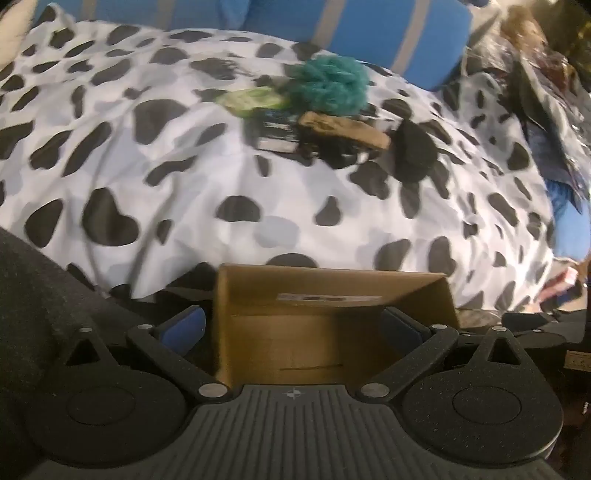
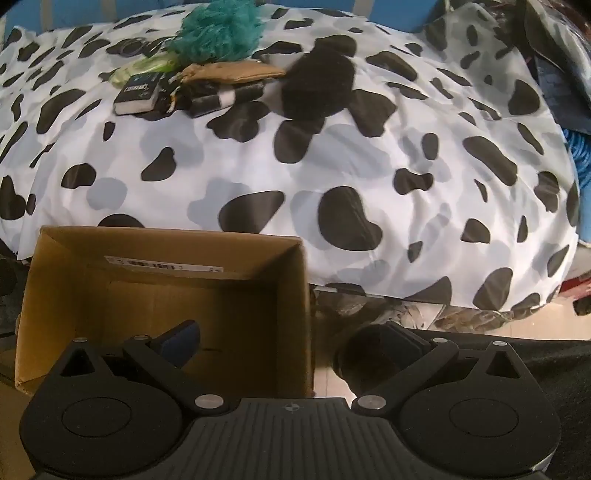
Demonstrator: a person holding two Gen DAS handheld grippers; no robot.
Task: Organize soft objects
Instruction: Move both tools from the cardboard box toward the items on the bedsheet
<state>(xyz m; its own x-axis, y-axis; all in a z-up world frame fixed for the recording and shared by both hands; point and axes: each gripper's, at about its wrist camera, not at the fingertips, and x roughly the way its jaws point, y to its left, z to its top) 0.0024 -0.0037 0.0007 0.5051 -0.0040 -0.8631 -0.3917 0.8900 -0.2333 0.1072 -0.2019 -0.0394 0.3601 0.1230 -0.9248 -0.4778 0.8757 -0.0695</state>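
A pile of small objects lies far back on the cow-print bedspread [image 1: 229,173]: a teal fluffy pom-pom [image 1: 328,85], a tan pouch [image 1: 343,129], a light green item [image 1: 247,99], a dark boxed item [image 1: 275,134] and a black soft lump [image 1: 413,151]. The right wrist view shows the same pom-pom [image 2: 218,31], tan pouch [image 2: 232,72], boxed item [image 2: 138,92], checkered black-and-white cloth [image 2: 218,98] and black lump [image 2: 319,83]. My left gripper [image 1: 291,325] is open and empty over an open cardboard box [image 1: 332,291]. My right gripper [image 2: 291,341] is open and empty, straddling the box's right wall [image 2: 304,314].
The box [image 2: 92,291] stands below the bed's near edge and holds only a label. Blue striped pillows [image 1: 388,33] line the back. Dark clutter [image 1: 535,74] is piled at the right. A dark round object [image 2: 364,354] sits on the floor by my right finger.
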